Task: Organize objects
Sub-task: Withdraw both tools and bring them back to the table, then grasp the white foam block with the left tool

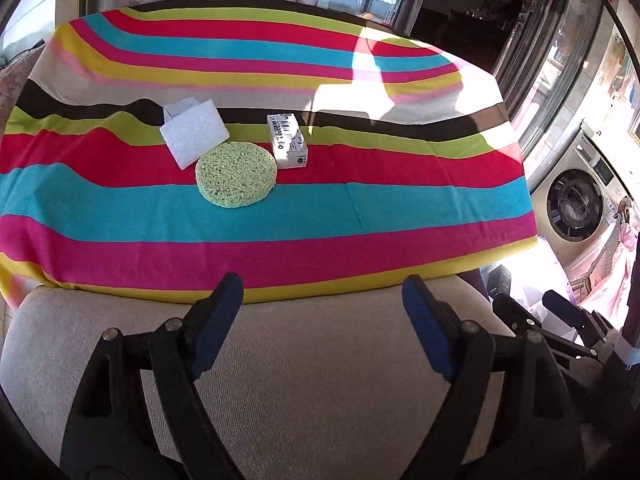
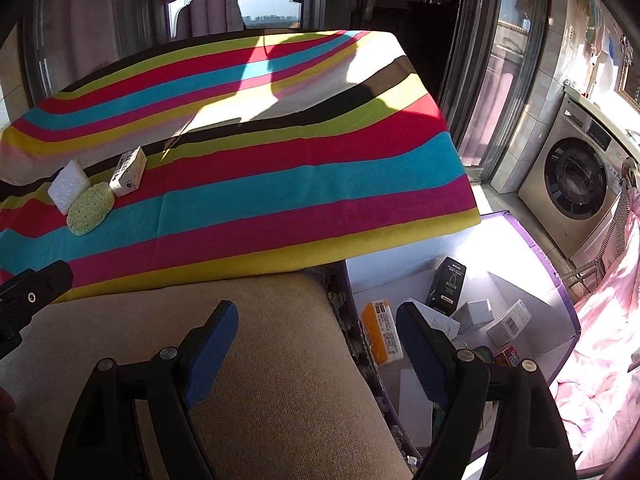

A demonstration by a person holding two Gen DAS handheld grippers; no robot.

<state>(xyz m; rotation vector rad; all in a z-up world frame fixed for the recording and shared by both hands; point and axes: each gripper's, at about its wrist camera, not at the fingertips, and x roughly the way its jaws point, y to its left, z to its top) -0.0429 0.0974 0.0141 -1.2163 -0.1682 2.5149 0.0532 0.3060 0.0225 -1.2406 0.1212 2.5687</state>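
Sponges and cartons are the items under inspection. On the striped tablecloth (image 1: 360, 208) we find three of them grouped together: a white rectangular sponge (image 1: 194, 136), a round green sponge (image 1: 236, 179) and a small white barcode box (image 1: 287, 141). The green sponge lies nearest the front edge, touching or overlapping a corner of the white sponge and sitting just beside the box (we cannot tell whether it touches the box). In the right wrist view the same group lies at the left end of the cloth.

We note the left gripper (image 1: 322, 330) hovering over a beige cushion (image 1: 304, 380) at the near edge of the table, its blue-padded fingers spread wide with nothing between them. The right gripper (image 2: 316, 354) is likewise released and empty, positioned over the right edge of the same cushion.

To the right of the table, lower down, stands a white bin with purple trim (image 2: 532, 248). Inside it we record an orange carton (image 2: 380, 336), a black carton (image 2: 448, 286), a small grey box (image 2: 476, 314), a white barcode carton (image 2: 510, 322) and a red packet (image 2: 506, 356), all lying loosely at various angles. The right gripper's outer finger overlaps the bin in the view.

A front-loading washing machine (image 2: 576, 184) stands beyond the bin, with pink fabric (image 2: 604, 320) at its right.
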